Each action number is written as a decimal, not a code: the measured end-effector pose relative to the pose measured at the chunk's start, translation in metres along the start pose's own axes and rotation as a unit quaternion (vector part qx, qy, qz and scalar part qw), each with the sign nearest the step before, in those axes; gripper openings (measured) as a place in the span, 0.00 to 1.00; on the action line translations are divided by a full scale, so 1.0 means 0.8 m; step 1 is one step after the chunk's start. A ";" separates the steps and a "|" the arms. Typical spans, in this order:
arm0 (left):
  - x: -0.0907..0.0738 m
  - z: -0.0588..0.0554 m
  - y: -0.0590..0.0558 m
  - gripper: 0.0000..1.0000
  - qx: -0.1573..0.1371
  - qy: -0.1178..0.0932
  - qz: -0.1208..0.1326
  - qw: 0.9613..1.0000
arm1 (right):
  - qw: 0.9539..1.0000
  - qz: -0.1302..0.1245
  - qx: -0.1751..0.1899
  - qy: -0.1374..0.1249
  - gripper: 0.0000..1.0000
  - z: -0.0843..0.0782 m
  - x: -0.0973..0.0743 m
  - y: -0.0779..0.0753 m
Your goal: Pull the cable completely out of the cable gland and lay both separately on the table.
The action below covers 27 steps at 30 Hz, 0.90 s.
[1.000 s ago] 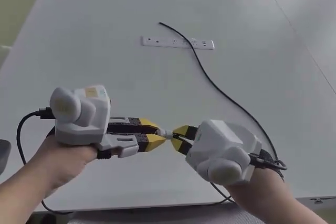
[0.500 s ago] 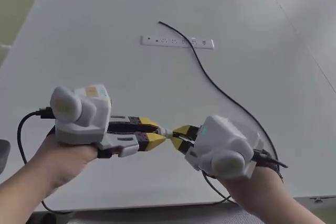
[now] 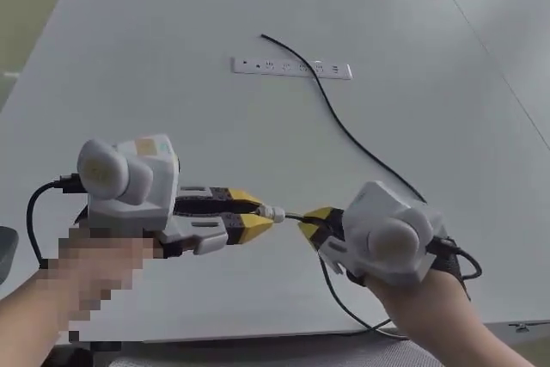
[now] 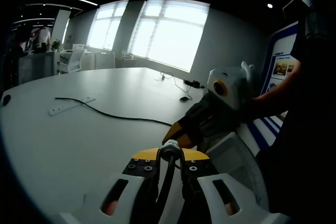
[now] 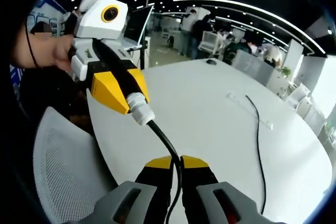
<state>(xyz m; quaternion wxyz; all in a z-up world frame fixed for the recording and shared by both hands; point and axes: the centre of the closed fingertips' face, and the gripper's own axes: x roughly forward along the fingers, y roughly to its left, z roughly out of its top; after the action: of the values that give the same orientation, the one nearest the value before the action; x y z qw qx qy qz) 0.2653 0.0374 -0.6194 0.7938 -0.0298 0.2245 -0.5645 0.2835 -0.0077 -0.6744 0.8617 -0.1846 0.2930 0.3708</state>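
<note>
While your left hand-held gripper (image 3: pixel 255 221) clamps the white cable gland (image 3: pixel 273 211), your right hand-held gripper (image 3: pixel 314 223) pinches the black cable (image 3: pixel 292 215) just beside it. Cable still enters gland, both above the desk (image 3: pixel 172 83); power strip (image 3: pixel 292 68) well beyond.

Right claw (image 3: pixel 313 220) drawn back from the cable gland (image 3: pixel 271 211), baring a short stretch of black cable (image 3: pixel 294 216) between.
</note>
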 end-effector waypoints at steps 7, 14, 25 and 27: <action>-0.001 0.001 0.000 0.15 0.002 0.000 0.000 1.000 | 0.997 -0.005 0.075 0.016 0.00 -0.026 0.004 -0.013; -0.001 0.003 -0.001 0.15 0.000 -0.003 -0.004 1.000 | 0.986 -0.012 0.164 0.042 0.00 -0.059 0.006 -0.026; 0.001 0.004 0.001 0.15 0.001 -0.003 -0.004 1.000 | 0.970 -0.007 0.233 0.073 0.00 -0.087 0.015 -0.025; 0.002 0.003 0.000 0.15 0.004 0.000 -0.004 1.000 | 0.966 -0.007 0.245 0.076 0.00 -0.087 0.016 -0.024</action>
<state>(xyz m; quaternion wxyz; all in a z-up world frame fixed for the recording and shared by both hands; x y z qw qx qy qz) 0.2665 0.0357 -0.6178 0.7916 -0.0275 0.2215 -0.5688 0.2795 -0.0510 -0.7333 0.8584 0.0026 0.4385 0.2662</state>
